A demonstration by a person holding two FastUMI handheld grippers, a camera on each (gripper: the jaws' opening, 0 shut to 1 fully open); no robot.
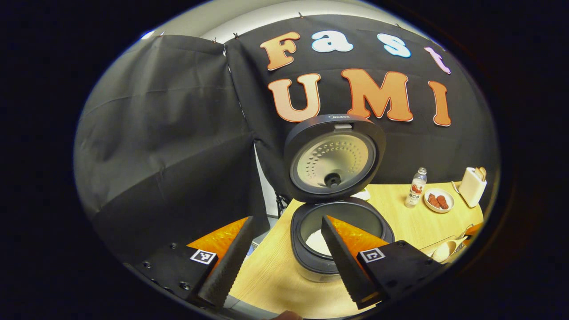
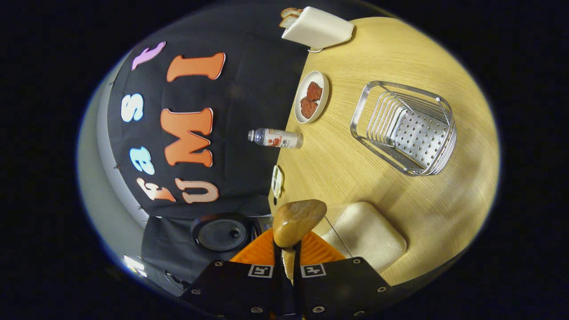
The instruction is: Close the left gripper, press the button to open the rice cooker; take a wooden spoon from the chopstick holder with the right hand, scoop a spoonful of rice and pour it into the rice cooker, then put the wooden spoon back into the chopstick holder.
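Observation:
The rice cooker stands open on the wooden table, its lid raised upright and white rice low in the pot. My left gripper hangs open just in front of the cooker, nothing between its fingers. My right gripper is shut on the handle of the wooden spoon, rolled onto its side. The spoon's bowl hovers beside a clear box of rice; no rice shows on its brown face. The spoon also appears right of the cooker. The white chopstick holder stands at the table's far side.
A wire dish rack sits between the rice box and the holder. A plate of red food, a small bottle and a small dish line the table's back edge by the black cloth. The cooker lid lies left of the spoon.

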